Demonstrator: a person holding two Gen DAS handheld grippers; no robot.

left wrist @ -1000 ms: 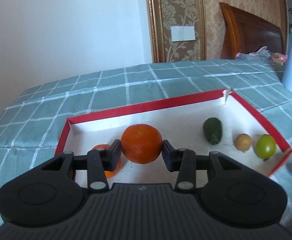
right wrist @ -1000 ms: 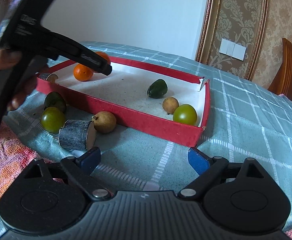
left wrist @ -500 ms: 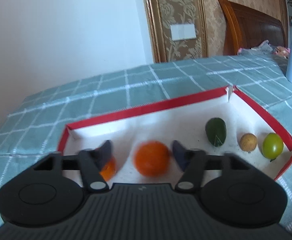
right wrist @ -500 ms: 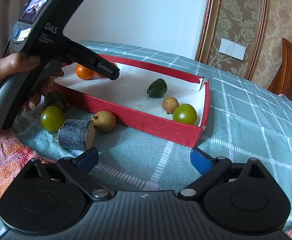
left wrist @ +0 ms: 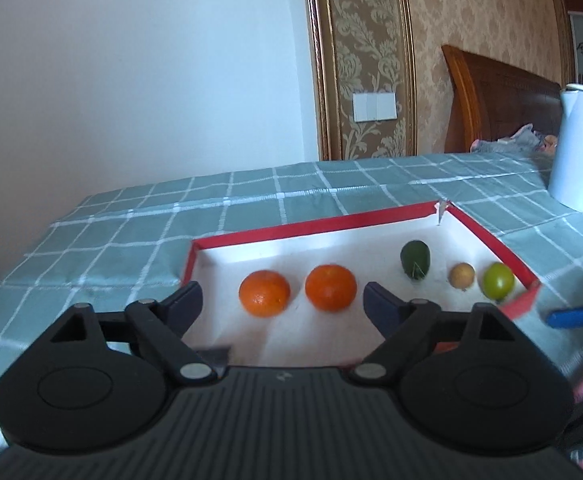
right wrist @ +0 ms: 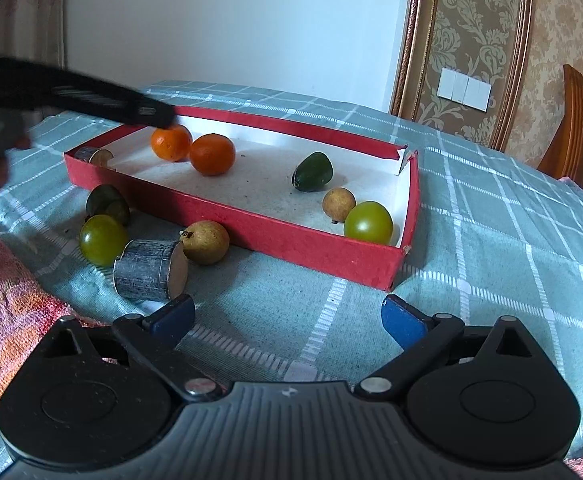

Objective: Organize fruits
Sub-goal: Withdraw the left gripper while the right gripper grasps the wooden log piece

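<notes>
A red tray with a white floor holds two oranges side by side at its left end. A dark green fruit, a small tan fruit and a round green fruit lie at its right end. My left gripper hangs short of the oranges, its jaws opening, gripping nothing. My right gripper stands open over the cloth in front of the tray, with nothing between its fingers. Outside the tray lie a tan fruit, a green fruit and a dark green fruit.
A metal cylinder lies by the loose fruit, and another sits at the tray's left corner. A pink towel covers the near left of the checked tablecloth. A white kettle stands far right.
The left gripper let go of the orange, opened wide and drew back. That orange now rests in the tray beside the other one. The right gripper stayed put.
</notes>
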